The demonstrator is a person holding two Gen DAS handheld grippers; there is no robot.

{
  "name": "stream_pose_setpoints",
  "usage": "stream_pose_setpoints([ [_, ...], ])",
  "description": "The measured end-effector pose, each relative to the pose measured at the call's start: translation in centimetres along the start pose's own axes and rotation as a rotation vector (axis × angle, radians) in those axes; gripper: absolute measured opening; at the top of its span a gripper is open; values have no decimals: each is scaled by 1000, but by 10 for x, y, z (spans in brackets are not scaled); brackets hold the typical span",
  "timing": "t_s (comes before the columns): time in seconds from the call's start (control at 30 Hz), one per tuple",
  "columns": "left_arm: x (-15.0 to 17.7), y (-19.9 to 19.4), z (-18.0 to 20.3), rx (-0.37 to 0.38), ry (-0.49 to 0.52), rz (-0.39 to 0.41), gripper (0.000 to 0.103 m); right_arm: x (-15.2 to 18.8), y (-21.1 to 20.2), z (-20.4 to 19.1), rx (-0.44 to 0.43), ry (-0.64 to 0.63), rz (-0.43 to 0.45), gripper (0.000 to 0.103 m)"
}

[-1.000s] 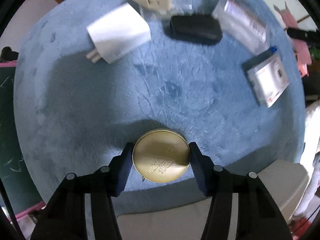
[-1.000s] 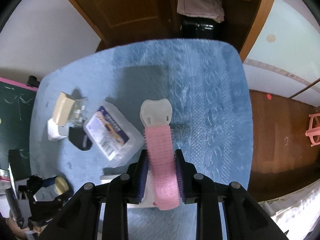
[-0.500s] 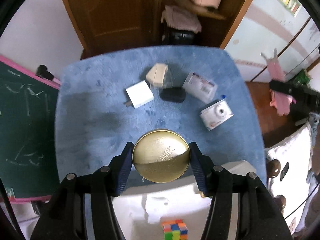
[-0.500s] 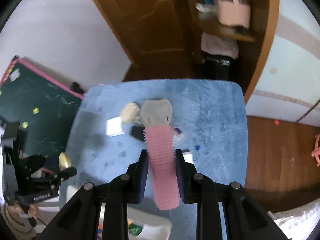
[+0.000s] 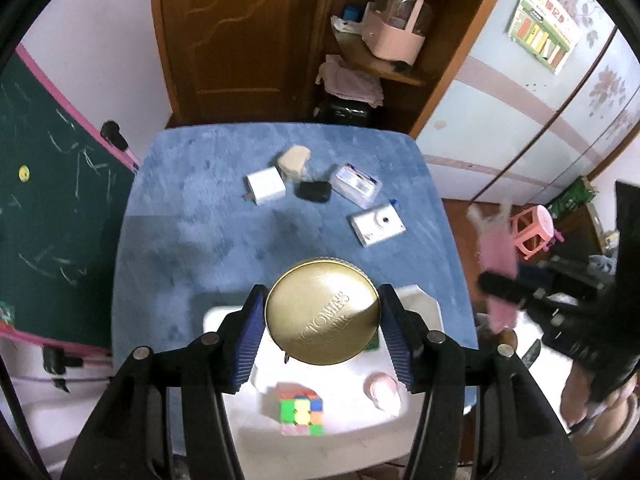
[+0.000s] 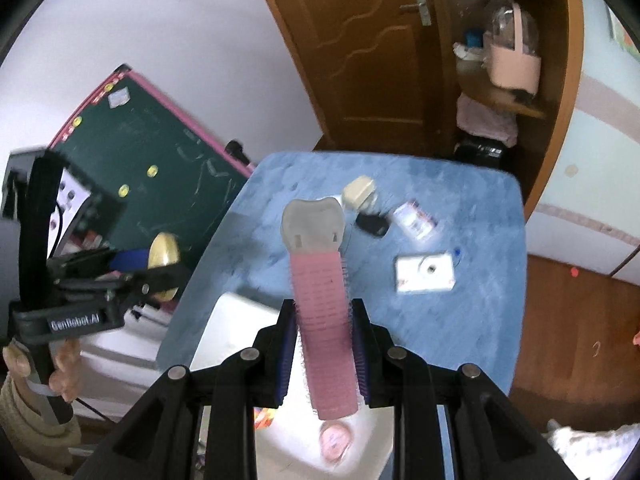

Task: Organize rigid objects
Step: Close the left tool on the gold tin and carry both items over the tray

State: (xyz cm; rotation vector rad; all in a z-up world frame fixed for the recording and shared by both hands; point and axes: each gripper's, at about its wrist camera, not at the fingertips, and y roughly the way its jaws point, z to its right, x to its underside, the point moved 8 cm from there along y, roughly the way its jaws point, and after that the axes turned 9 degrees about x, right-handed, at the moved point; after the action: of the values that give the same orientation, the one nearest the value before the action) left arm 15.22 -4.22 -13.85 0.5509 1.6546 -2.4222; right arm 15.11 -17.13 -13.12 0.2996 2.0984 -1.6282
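1. Left wrist view: the left hand-held gripper (image 5: 322, 330) grasps a round gold tin (image 5: 322, 317) above a white tray (image 5: 424, 304) at the near edge of the blue-carpeted worktop (image 5: 168, 216). A Rubik's cube (image 5: 301, 410) lies in the tray. Far off stand a wooden door (image 5: 236, 36) and shelves (image 5: 384, 68); a chalkboard (image 5: 44, 168) leans at the left.

2. Right wrist view: the right hand-held gripper (image 6: 322, 354) is clenched on a pink hair roller (image 6: 323, 332) over the tray (image 6: 232, 328). A white camera (image 6: 425, 275) lies on the worktop (image 6: 480, 280).

Both tongs (image 5: 322, 320) (image 6: 323, 354) clamped, loaded.
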Motion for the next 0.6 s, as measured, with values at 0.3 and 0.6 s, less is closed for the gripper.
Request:
stream_pose_setpoints([
  [0.3,59,43,3,18,-40,-112,59,96,38,-17,8,58,-138,26],
  [0.6,96,89,13,4,-16,-183,59,161,79,-5,71,137,-258,26],
])
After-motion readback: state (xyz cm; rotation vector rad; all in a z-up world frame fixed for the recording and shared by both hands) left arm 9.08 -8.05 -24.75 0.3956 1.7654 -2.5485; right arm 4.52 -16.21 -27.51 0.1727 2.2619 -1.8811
